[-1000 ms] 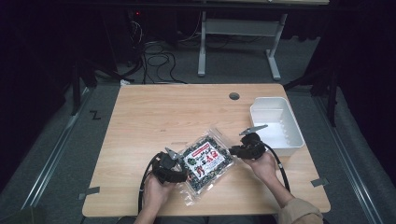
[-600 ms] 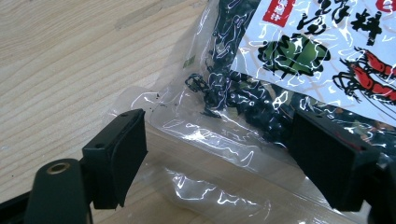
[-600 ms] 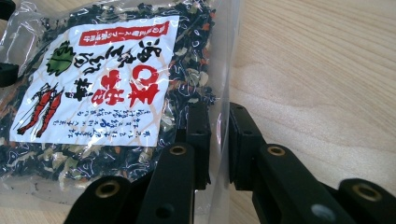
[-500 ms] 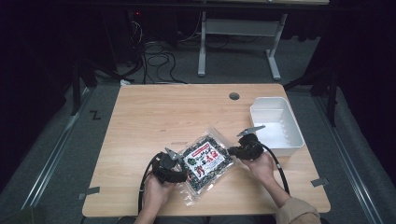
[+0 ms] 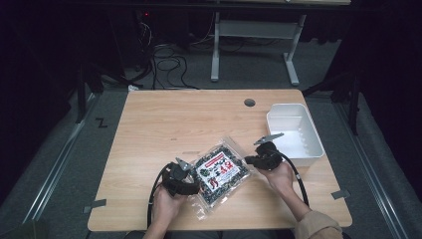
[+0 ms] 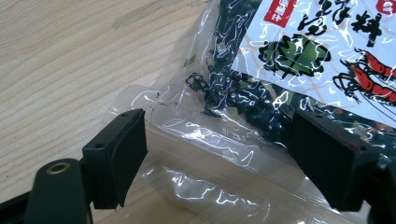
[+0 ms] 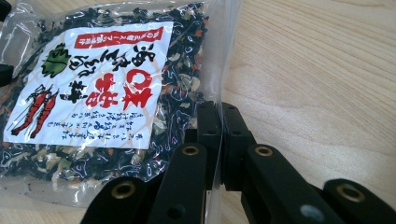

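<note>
Pinching the seaweed bag (image 7: 116, 93) edge, right gripper (image 7: 219, 140) jaws just closed; left gripper (image 6: 215, 158) spread, apparently astride its corner

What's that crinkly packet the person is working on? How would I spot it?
Start at the wooden table and look at its near edge, left of the white bin. The clear plastic bag lies flat there, full of dark dried flakes, with a white label showing red characters and red shrimp.

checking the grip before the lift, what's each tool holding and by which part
The right tool is shut on the clear edge seal of the food packet. The left tool is open, jaws either side of the packet's other clear end, holding nothing.
</note>
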The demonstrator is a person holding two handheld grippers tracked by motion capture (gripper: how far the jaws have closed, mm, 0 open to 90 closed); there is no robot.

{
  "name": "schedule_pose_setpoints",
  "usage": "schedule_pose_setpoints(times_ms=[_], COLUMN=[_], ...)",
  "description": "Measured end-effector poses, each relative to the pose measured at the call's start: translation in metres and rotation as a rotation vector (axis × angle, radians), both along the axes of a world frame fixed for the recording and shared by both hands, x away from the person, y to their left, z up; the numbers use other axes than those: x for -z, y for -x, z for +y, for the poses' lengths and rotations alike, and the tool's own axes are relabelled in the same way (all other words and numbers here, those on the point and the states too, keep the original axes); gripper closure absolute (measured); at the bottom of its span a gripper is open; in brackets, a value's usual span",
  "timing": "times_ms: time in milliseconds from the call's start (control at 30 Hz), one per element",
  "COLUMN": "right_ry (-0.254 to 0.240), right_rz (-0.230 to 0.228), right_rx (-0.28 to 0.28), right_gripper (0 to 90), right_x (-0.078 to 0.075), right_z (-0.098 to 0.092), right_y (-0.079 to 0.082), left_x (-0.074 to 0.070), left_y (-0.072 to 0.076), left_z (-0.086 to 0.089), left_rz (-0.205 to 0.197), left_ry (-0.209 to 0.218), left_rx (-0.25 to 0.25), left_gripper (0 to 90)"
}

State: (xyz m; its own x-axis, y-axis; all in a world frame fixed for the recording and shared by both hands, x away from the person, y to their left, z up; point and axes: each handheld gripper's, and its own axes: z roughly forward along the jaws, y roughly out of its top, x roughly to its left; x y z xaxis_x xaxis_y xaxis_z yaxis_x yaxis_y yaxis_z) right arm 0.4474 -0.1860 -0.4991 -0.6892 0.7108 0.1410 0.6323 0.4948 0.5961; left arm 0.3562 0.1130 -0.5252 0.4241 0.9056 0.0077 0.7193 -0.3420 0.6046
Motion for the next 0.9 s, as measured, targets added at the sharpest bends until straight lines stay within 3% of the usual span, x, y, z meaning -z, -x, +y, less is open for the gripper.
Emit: schedule_pose_setpoints(times_ms=[67, 267, 400, 900], right_ry=[-0.004, -0.002, -0.011, -0.007], right_rz=[0.006, -0.031, -0.065, -0.127], right_rx=[0.003, -0.011, -0.03, -0.057], right_gripper=[89.4, 89.8, 89.9, 89.9], right_x=[0.0, -0.004, -0.015, -0.04], right_z=[0.0, 0.001, 0.0, 0.001], right_y=[0.0, 0.002, 0.005, 0.011], left_x=[0.0, 0.0, 0.001, -0.001], left_y=[0.0, 0.0, 0.0, 0.001], left_z=[0.0, 0.0, 0.0, -0.002], left_rz=[-0.001, -0.002, 0.003, 0.012], left_ry=[-0.001, -0.002, -0.003, 0.027], left_rx=[0.0, 0.003, 0.01, 0.036], left_gripper=[19.8, 19.9, 20.5, 20.8])
